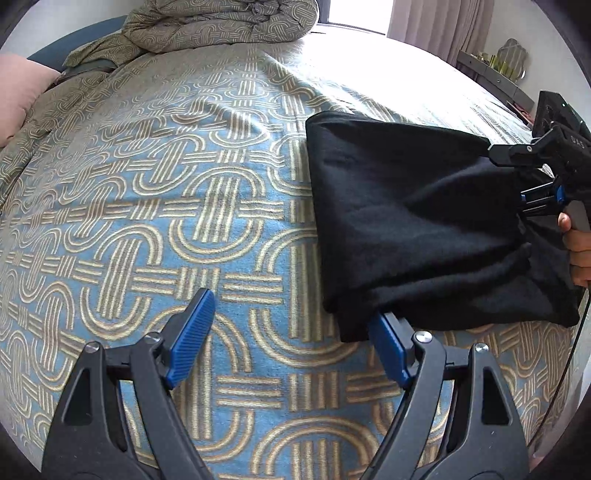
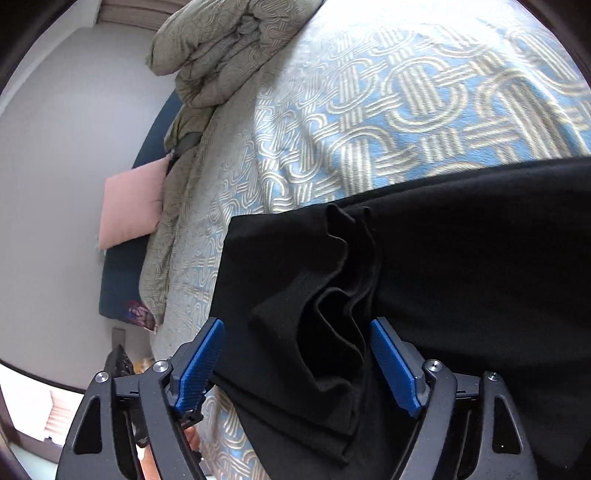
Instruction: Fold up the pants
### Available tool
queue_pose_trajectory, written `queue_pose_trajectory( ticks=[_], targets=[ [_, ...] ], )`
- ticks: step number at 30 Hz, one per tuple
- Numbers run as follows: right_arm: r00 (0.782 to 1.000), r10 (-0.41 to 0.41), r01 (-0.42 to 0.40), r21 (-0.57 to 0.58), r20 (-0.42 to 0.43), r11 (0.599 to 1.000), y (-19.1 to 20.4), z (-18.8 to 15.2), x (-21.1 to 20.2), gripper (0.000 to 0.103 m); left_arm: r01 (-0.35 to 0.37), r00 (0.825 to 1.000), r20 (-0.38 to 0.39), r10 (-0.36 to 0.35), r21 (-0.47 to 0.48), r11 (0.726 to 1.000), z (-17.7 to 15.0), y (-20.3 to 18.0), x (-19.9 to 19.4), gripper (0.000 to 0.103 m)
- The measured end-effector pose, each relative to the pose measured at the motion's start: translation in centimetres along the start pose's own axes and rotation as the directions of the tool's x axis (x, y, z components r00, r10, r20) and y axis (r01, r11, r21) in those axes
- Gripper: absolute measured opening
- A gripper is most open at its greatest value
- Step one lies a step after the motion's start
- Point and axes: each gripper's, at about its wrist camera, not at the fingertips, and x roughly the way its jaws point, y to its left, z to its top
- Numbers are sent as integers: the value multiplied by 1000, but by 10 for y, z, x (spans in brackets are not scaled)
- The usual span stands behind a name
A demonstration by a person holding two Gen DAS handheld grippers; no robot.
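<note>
We see the black pants (image 1: 417, 221) lying folded into a thick bundle on the bed cover (image 1: 184, 221), toward the right side of the bed in the left wrist view. The cover carries a pattern of looping tan bands on blue.

Our left gripper (image 1: 291, 332) hangs over the cover with its jaws spread wide apart. Its left blue pad (image 1: 192, 332) stands over bare cover, while its right pad (image 1: 389, 350) sits just at the near corner of the pants; the cloth edge hides the pad's tip, so we cannot tell whether it touches. Nothing lies between the two pads but patterned cover.

Our right gripper (image 2: 295, 354) also has its jaws apart. In its own view the stacked, rippled edges of the pants (image 2: 443, 277) lie between the blue pads, without either pad pressing on them. In the left wrist view this same gripper (image 1: 517, 177) appears at the far right end of the bundle, with the hand (image 1: 578, 247) on its handle and a dark cable (image 1: 554, 387) trailing down from it.

At the head of the bed a bunched-up quilt (image 1: 221, 26) in the same pattern rests in a heap. A pink pillow (image 2: 133, 206) leans against the dark blue headboard (image 2: 122, 273). Curtains (image 1: 436, 22) hang by the bright window beyond the bed.
</note>
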Motion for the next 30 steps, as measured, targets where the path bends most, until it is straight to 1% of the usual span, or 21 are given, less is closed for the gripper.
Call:
queue_pose_trajectory(
  ticks=[1, 2, 4, 5, 7, 10, 13, 15, 16, 18, 19, 20, 21, 23, 25, 28, 30],
  targets=[
    [1000, -16, 16, -18, -5, 1000, 6, 3, 6, 81, 0, 1000, 1, 0, 1, 1000, 0, -1, 0, 81],
    [1000, -24, 23, -27, -8, 999, 11, 5, 10, 59, 1, 1000, 2, -1, 2, 1000, 1, -2, 0, 81],
    [999, -35, 35, -7, -20, 999, 16, 10, 17, 6, 9, 1000, 7, -9, 4, 1000, 2, -3, 0, 81],
    [999, -48, 48, 7, -17, 999, 18, 11, 17, 5, 14, 1000, 8, -14, 7, 1000, 3, -5, 0, 81],
    [997, -71, 72, -29, 42, 997, 29, 5, 5, 5, 11, 1000, 10, -11, 20, 1000, 3, -7, 0, 81],
    [992, -76, 81, -39, 104, 996, 45, -7, -24, 5, 3, 1000, 8, -3, 41, 999, 2, -11, 1, 81],
    [985, -66, 75, -50, 161, 996, 54, -16, -60, 5, 17, 1000, 16, -18, 54, 998, 4, -19, -2, 80],
    [978, -77, 90, -59, 194, 994, 55, -19, -78, 5, 43, 998, 32, -46, 82, 996, 5, -28, -7, 76],
    [975, -87, 101, -60, 204, 993, 54, -19, -84, 5, 66, 997, 40, -71, 101, 993, 5, -34, -10, 70],
    [969, -113, 128, -54, 218, 990, 49, -21, -93, 5, 110, 991, 57, -119, 146, 983, 5, -47, -17, 54],
    [968, -123, 136, -46, 219, 990, 46, -22, -96, 5, 127, 988, 63, -139, 171, 977, 5, -53, -20, 38],
    [968, -128, 138, -32, 217, 990, 40, -23, -99, 5, 133, 987, 68, -149, 199, 971, 5, -59, -22, 24],
    [969, -125, 131, -15, 213, 991, 33, -23, -101, 5, 124, 987, 73, -144, 230, 965, 5, -66, -23, 20],
    [970, -123, 123, 14, 208, 992, 20, -28, -104, 5, 89, 989, 88, -118, 281, 956, 4, -76, -23, 19],
    [968, -130, 125, 36, 214, 991, 9, -31, -109, 5, 89, 990, 75, -116, 299, 950, 4, -80, -23, 20],
    [964, -136, 126, 58, 229, 990, -3, -36, -117, 5, 99, 990, 59, -125, 321, 942, 2, -85, -25, 26],
    [958, -164, 153, 62, 235, 986, -10, -38, -122, 5, 99, 991, 54, -125, 350, 932, -2, -91, -25, 28]
  ],
)
